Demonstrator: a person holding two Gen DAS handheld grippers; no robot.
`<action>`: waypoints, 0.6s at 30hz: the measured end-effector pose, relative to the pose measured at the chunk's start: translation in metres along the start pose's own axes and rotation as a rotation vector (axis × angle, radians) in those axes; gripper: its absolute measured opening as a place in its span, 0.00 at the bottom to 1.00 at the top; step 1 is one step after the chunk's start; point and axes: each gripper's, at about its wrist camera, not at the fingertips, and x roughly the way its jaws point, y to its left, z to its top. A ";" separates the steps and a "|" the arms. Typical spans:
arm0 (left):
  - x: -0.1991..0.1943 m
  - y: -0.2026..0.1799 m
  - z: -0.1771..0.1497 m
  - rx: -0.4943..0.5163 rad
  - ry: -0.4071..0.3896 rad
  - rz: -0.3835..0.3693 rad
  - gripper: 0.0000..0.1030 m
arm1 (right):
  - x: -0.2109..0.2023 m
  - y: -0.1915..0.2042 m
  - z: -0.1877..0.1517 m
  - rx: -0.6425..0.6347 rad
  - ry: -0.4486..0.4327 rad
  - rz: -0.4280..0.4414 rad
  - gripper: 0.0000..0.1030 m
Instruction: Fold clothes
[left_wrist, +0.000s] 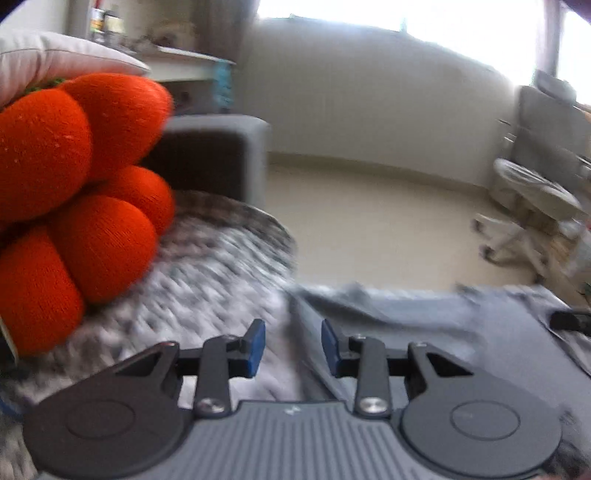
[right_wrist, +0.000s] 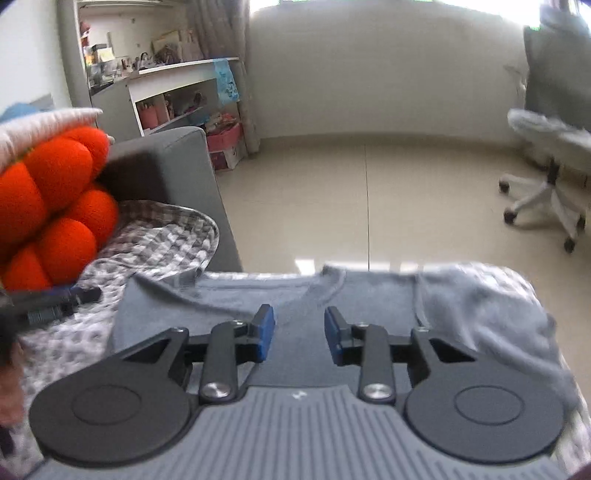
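Your left hand-held gripper (left_wrist: 293, 347) hangs above the sofa with its blue pads apart and nothing between them; below it runs the left edge of the grey shirt (left_wrist: 424, 332), where the cloth meets the checked blanket (left_wrist: 207, 280). Your right hand-held gripper (right_wrist: 299, 338) is likewise parted and empty, clear of the cloth, over the middle of the shirt (right_wrist: 229, 299) just short of its collar. The shirt lies spread on the blanket (right_wrist: 162, 240), collar toward the sofa's front edge, with its right side bunched into loose folds. An orange cushion (right_wrist: 55, 206) sits at the left by the sofa arm (right_wrist: 184, 173). From the right wrist view the tip of your left gripper shows at the far left, beside the shirt's edge. A white chair (right_wrist: 546, 173) stands on the floor (right_wrist: 351, 192) beyond.
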 end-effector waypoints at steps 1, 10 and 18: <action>-0.010 -0.007 -0.005 0.007 0.014 -0.023 0.33 | -0.010 -0.003 -0.001 0.012 0.014 0.002 0.34; -0.082 -0.039 -0.082 -0.039 0.255 -0.110 0.33 | -0.065 -0.031 -0.052 0.123 0.120 0.049 0.34; -0.130 -0.076 -0.159 0.108 0.272 -0.056 0.34 | -0.087 -0.045 -0.065 0.088 0.135 0.097 0.34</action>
